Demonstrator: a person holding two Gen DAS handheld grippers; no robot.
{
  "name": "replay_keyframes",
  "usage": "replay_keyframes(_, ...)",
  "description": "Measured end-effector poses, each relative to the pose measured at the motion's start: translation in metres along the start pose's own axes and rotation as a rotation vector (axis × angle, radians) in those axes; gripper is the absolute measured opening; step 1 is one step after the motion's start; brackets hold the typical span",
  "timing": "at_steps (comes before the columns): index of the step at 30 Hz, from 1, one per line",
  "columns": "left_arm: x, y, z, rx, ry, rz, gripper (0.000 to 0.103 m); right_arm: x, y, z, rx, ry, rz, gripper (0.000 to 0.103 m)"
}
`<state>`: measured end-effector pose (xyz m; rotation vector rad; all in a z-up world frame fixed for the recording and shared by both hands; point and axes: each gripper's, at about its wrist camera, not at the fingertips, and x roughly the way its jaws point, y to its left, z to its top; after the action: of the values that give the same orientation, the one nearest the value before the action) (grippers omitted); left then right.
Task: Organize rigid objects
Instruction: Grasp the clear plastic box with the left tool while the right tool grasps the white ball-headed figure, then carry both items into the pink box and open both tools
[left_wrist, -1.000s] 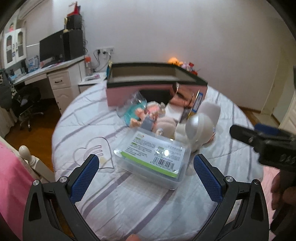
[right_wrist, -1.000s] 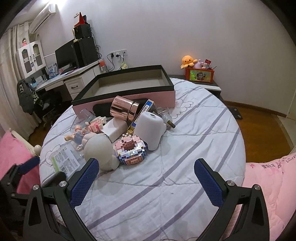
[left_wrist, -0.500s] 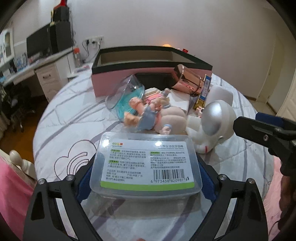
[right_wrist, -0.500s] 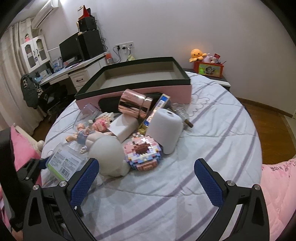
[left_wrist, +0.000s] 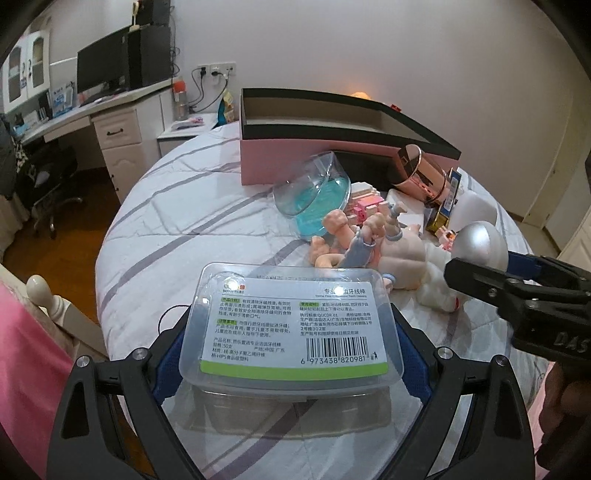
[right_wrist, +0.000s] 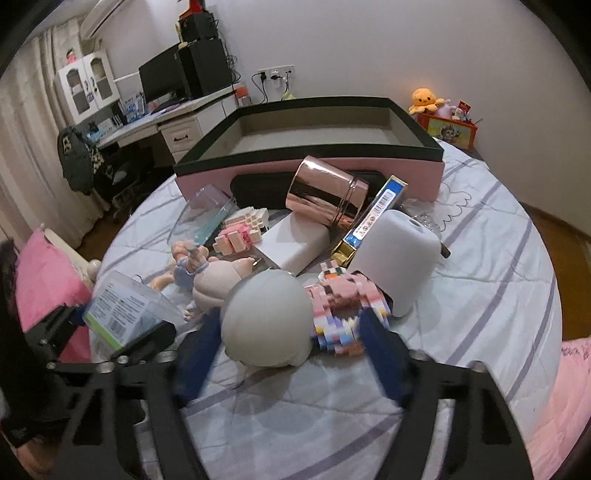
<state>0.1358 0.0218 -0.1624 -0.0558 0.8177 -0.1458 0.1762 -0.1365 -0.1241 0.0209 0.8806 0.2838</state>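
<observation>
My left gripper (left_wrist: 290, 343) is shut on a clear plastic floss-pick box (left_wrist: 291, 325) with a green-edged label, held above the bed; it also shows in the right wrist view (right_wrist: 122, 306). My right gripper (right_wrist: 291, 347) is open, its blue pads on either side of a white round-headed astronaut figure (right_wrist: 266, 317) and a pink block donut (right_wrist: 343, 314); I cannot tell if the pads touch them. A large pink storage box with a black rim (right_wrist: 310, 155) stands open behind the pile.
The pile on the round bed (right_wrist: 480, 295) holds a rose-gold cup (right_wrist: 325, 195), a white cylinder (right_wrist: 399, 254), a white box (right_wrist: 295, 245), a blue carton (right_wrist: 373, 218), a baby doll (left_wrist: 369, 243) and a clear teal bowl (left_wrist: 317, 192). A desk (left_wrist: 92, 114) stands at left.
My left gripper closed on the floss-pick box and lifted it. My right gripper moved forward and down from open bed to straddle the astronaut figure and block donut.
</observation>
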Motion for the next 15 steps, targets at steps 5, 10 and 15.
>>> replay_keyframes(5, -0.003, 0.003, 0.002, -0.021, -0.006, 0.002, 0.094, -0.002, 0.002, 0.003, -0.026, -0.015, 0.036, 0.047)
replay_keyframes(10, -0.012, 0.011, 0.007, -0.045, -0.029, 0.02, 0.094, -0.01, 0.002, 0.003, -0.024, -0.036, 0.077, 0.047)
replay_keyframes(15, -0.025, 0.019, 0.013, -0.07, -0.062, 0.037, 0.094, -0.024, -0.001, 0.011, -0.013, -0.068, 0.1, 0.047)
